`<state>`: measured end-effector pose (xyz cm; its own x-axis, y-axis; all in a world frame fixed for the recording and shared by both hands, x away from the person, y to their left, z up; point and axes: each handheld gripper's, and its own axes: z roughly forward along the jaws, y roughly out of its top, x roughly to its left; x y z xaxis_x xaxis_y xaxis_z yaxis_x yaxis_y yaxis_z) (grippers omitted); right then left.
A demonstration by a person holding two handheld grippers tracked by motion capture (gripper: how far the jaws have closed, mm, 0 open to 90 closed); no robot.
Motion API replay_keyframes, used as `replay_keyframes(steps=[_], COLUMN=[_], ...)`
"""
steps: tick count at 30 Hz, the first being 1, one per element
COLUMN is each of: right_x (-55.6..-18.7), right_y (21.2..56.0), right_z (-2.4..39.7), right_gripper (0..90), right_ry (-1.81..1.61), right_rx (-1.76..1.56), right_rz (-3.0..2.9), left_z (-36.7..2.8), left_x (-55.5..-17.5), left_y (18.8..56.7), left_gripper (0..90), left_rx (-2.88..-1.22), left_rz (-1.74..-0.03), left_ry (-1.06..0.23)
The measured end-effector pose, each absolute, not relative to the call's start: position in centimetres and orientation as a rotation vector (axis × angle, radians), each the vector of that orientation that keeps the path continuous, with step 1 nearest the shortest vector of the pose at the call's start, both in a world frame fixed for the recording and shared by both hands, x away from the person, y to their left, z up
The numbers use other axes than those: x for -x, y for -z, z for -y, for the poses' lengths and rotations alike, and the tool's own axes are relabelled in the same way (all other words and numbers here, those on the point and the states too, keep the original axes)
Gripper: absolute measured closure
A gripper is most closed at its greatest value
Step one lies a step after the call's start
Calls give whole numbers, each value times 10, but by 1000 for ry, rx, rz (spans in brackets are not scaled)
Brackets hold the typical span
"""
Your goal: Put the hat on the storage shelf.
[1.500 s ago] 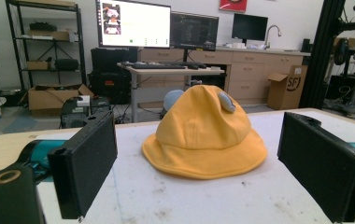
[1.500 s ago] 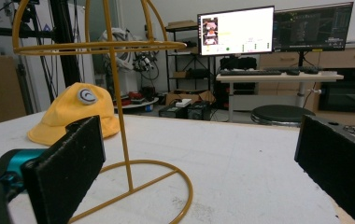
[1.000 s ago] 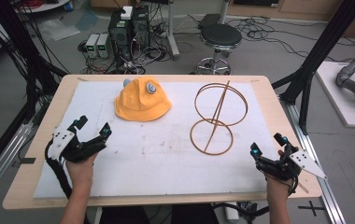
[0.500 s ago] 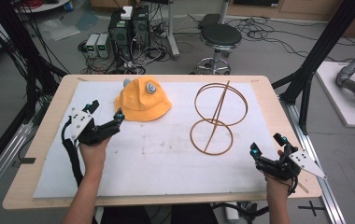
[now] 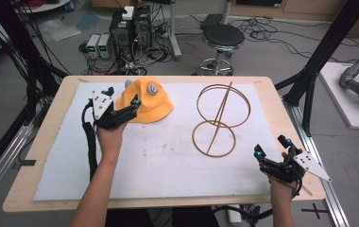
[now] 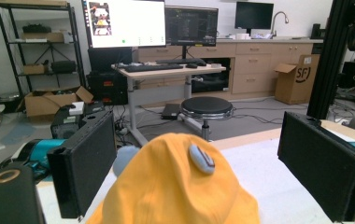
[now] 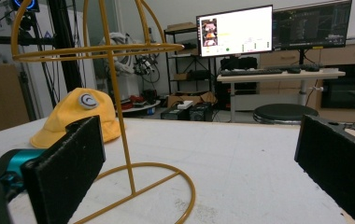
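the left gripper (image 5: 129, 109) has come up from the near-left part of the table (image 5: 45, 198) to the yellow hat (image 5: 145, 100), which a second ago it was nowhere near — half a second ago it was only just arriving at the brim. now its jaws stand wide apart on either side of the hat's near-left edge, and in the left gripper view the crown sits squarely between the two black pads (image 6: 88, 169), with nothing pinched yet. the hat itself has not shifted: it lies brim down toward the far-left of the white mat (image 5: 168, 165), its grey round badge (image 5: 154, 89) facing up.

the right gripper (image 5: 271, 147) has stayed put at the near-right corner of the table, jaws spread and empty. from its own view it looks across the mat at the wire hat stand (image 7: 115, 116), with the hat farther off behind it. the stand (image 5: 220, 118) rises right of centre — well apart from the hat, with bare mat between them.

the reach looks finished and the grasp is what comes next: the jaws need to close on the soft brim or crown. judging by the layout, the hat is likely bound for the stand, so nothing of the carrying part is done. the fabric may bunch or slip if the pads catch only the brim's edge.
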<state>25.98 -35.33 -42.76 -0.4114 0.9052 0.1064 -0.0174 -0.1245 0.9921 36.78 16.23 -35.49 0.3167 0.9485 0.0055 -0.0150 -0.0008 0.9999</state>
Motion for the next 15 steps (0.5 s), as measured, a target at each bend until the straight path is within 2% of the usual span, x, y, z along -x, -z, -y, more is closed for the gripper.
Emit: replay_keyframes(steps=[15], right_x=[-259], right_y=[428], right_z=[353], right_gripper=[13], right_ry=[-1634], right_rx=[-1040], right_rz=[-1427], left_z=[-144], left_x=[-412], left_y=[338], left_gripper=[122], left_rx=[-1342], left_rz=[-963], left_ry=[-971])
